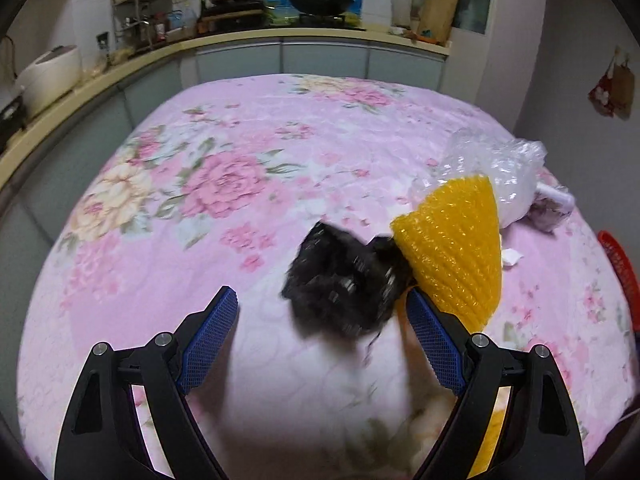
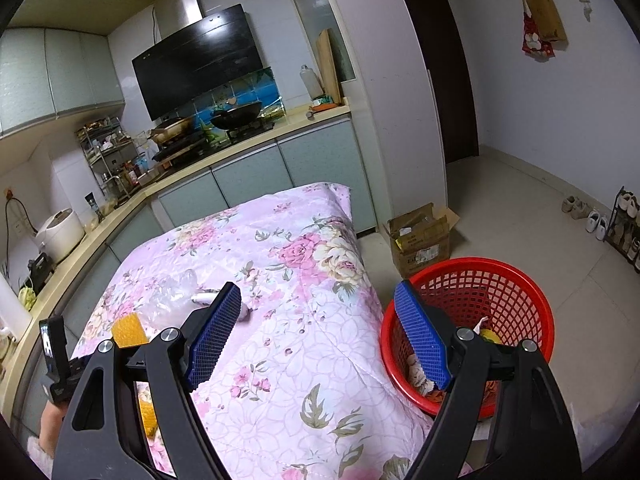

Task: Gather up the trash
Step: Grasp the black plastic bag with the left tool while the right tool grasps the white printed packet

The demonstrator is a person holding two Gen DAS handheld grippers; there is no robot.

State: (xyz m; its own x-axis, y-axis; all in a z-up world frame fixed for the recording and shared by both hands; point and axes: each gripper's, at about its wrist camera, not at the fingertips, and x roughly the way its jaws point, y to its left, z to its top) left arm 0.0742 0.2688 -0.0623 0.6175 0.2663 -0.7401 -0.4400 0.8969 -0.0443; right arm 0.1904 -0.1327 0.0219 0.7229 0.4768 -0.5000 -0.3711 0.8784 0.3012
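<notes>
My left gripper stands with its blue pads wide apart and nothing pressed between them, pointing down at the pink floral bedspread. A crumpled black piece of trash lies on the cover just ahead of the fingertips, nearer my right-hand pad than the left one, and it looks blurred, so I cannot make out what it is made of. I cannot tell whether that pad touches it. Just beyond that pad, and against the black piece, lies a yellow bubble-wrap piece, its lower edge running behind the finger. Further ahead and to the right of it sits a clear plastic bundle, with a small white scrap beside the yellow one. My right gripper is spread open too and holds nothing; it hangs over the edge of the bedspread, its left pad above the cover and its right pad in front of the red basket. That basket stands on the floor beside the bed, below and to the right of the fingertips, with some crumpled litter already inside. Beyond the basket a cardboard box sits on the tiles.
</notes>
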